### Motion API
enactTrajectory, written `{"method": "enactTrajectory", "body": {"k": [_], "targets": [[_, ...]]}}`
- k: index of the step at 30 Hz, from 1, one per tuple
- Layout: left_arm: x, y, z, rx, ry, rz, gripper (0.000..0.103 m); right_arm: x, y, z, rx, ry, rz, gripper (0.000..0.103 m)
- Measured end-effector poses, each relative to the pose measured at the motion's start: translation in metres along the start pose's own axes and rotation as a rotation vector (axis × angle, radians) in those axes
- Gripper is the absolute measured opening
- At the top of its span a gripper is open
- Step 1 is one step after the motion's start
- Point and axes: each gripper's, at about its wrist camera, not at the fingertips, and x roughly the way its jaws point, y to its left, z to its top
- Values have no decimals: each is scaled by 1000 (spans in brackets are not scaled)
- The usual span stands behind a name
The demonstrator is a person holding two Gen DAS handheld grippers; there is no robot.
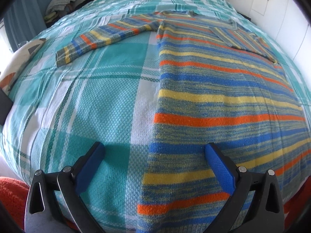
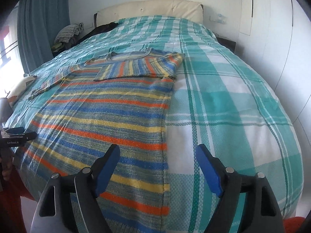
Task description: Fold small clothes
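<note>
A striped sweater (image 1: 213,89) in bands of orange, blue, yellow and grey-green is laid flat on a bed (image 1: 108,104) covered with a teal and white plaid bedspread (image 2: 229,101). In the left wrist view the body of the sweater is seen on the right side of the bed, running from the near edge toward the far end, while its left sleeve (image 1: 101,38) is stretched out to the left across the plaid. The right sleeve (image 2: 136,68) is folded inward and lies across the upper chest, as shown in the right wrist view. The left tongs (image 1: 154,151) are held apart above the near left edge of the sweater, with nothing between the blue pads; one pad is over the bedspread and the other over the knit. The right tongs (image 2: 157,153) are likewise spread wide and empty, straddling the near right edge of the garment. The left tongs are also glimpsed at the far left of the right wrist view (image 2: 17,134). A cream headboard (image 2: 151,9) is seen at the far end of the bed, a blue-green curtain (image 2: 40,23) at the far left, and a heap of clothes (image 2: 68,33) beside the curtain.
</note>
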Motion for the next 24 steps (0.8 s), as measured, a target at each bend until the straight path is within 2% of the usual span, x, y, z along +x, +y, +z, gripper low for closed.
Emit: {"method": "enactTrajectory", "body": {"k": [5, 24], "targets": [[1, 3, 1, -10, 9, -25, 103, 0, -1, 1, 1, -3, -21, 85], [5, -2, 3, 23, 22, -3, 103, 6, 1, -3, -16, 19, -21, 85]]}}
